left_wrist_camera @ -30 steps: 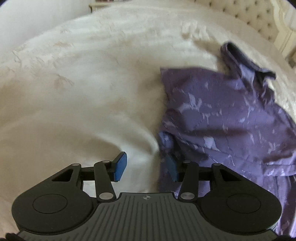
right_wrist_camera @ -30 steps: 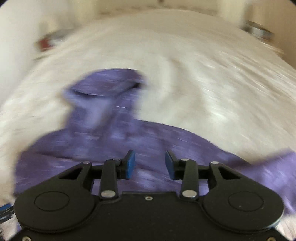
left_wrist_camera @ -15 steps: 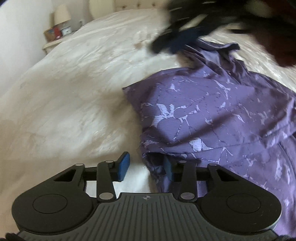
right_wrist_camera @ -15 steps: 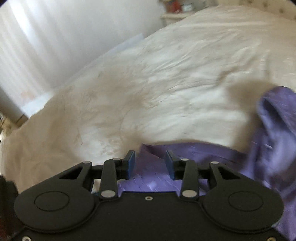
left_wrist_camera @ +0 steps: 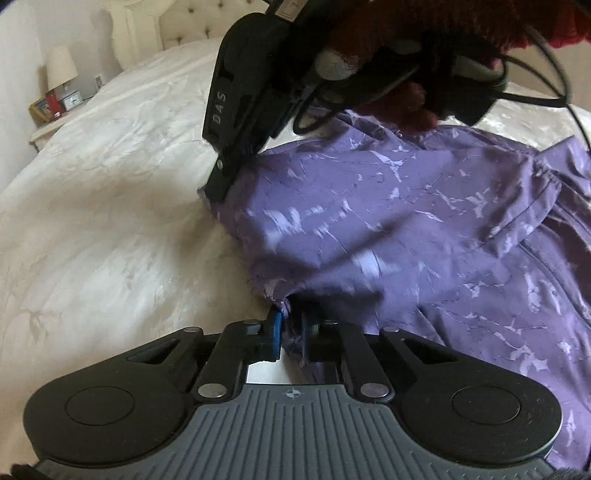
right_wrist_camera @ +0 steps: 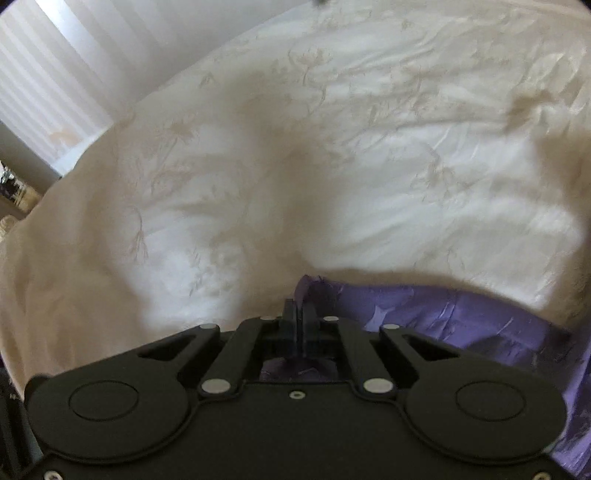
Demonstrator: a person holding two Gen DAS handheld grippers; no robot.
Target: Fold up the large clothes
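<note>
A purple garment with a pale marbled print (left_wrist_camera: 406,229) lies on a cream bedspread (left_wrist_camera: 110,192). My left gripper (left_wrist_camera: 290,328) is shut on the garment's near left corner, with cloth bunched between its blue pads. My right gripper (right_wrist_camera: 300,314) is shut on another corner of the garment (right_wrist_camera: 424,310), which trails off to the right. In the left wrist view the right gripper (left_wrist_camera: 221,184) comes down from above and its tip meets the garment's far left corner.
The cream bedspread (right_wrist_camera: 295,147) spreads wide beyond the garment. A nightstand with a lamp (left_wrist_camera: 61,70) and small items stands at the far left beside a tufted headboard (left_wrist_camera: 188,18). A striped wall (right_wrist_camera: 55,66) lies beyond the bed's edge.
Both grippers were open and have closed on corners of the garment. The right gripper swung across to the garment's far left corner.
</note>
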